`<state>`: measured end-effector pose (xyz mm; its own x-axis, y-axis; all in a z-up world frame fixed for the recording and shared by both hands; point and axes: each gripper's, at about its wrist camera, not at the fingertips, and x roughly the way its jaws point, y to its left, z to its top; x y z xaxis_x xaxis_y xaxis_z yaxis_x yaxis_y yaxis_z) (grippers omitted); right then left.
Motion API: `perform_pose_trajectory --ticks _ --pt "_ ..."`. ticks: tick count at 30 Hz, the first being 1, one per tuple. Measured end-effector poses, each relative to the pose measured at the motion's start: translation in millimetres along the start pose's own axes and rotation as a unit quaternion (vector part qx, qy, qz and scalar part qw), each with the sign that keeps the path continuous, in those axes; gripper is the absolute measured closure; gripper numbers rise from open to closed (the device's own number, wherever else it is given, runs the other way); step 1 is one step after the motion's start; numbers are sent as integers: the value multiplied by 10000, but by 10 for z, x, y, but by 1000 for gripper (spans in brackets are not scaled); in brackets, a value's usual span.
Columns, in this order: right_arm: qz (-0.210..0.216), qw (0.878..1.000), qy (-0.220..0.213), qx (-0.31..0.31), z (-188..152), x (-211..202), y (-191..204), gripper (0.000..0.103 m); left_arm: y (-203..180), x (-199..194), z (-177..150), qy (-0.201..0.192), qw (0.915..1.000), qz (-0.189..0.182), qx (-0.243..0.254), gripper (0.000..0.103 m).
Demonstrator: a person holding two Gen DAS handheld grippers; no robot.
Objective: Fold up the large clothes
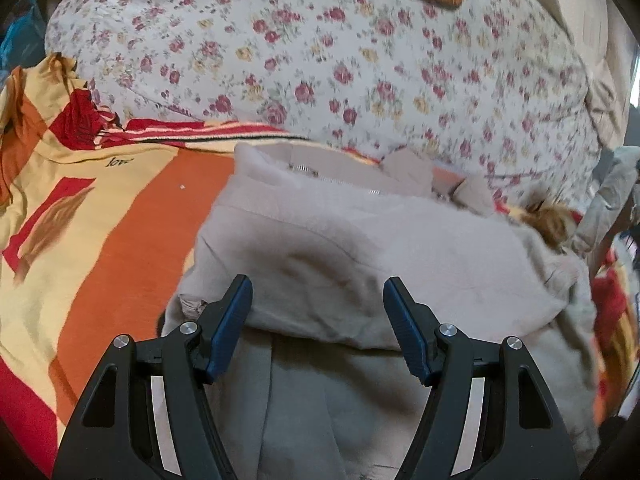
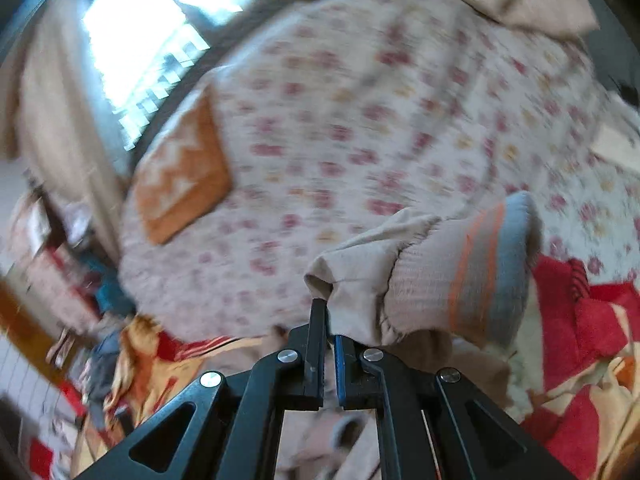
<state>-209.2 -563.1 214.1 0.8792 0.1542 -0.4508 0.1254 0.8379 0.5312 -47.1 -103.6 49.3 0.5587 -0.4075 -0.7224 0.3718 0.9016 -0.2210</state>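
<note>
A beige zip jacket (image 1: 344, 248) lies partly folded on the bed, its zipper near the far edge. My left gripper (image 1: 318, 292) hovers open just above the jacket's near fold, nothing between its blue pads. In the right wrist view my right gripper (image 2: 326, 312) is shut on the jacket's sleeve (image 2: 360, 280), lifted off the bed. The sleeve's ribbed cuff (image 2: 472, 268), with orange and grey-blue stripes, hangs out to the right of the fingers. The view is blurred by motion.
An orange, yellow and red patterned sheet (image 1: 92, 216) covers the bed. A bulky floral quilt (image 1: 320, 64) is heaped behind the jacket, with an orange pillow (image 2: 184, 176) on it. A bright window (image 2: 140, 52) and curtain (image 2: 56, 112) stand at the far left.
</note>
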Motion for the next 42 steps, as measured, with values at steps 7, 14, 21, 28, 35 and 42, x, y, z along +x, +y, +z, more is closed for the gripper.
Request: perform_pose_trajectory --ticks 7,14,21,28,35,42 --pt "946 9831 832 -1327 -346 210 1258 100 184 -195 64 -206 9986 -259 -417 35" --pt "1520 9472 2095 -1892 -1234 1187 1970 100 454 -221 114 -131 9875 -1002 -1208 35" --pt "671 9414 3009 -1368 -2062 2007 1593 68 663 -106 112 118 9716 -1421 -1890 19" --pt "648 9601 2460 -1160 -1956 1283 1239 55 760 -154 135 198 9579 -1738 -2278 19" --pt "-507 9802 1601 -1049 -1863 531 685 34 526 -216 10 587 9663 -1771 -1775 19" --pt "-1614 9684 1563 -1079 -1908 744 326 34 107 -182 -50 749 9774 -1684 -1037 19"
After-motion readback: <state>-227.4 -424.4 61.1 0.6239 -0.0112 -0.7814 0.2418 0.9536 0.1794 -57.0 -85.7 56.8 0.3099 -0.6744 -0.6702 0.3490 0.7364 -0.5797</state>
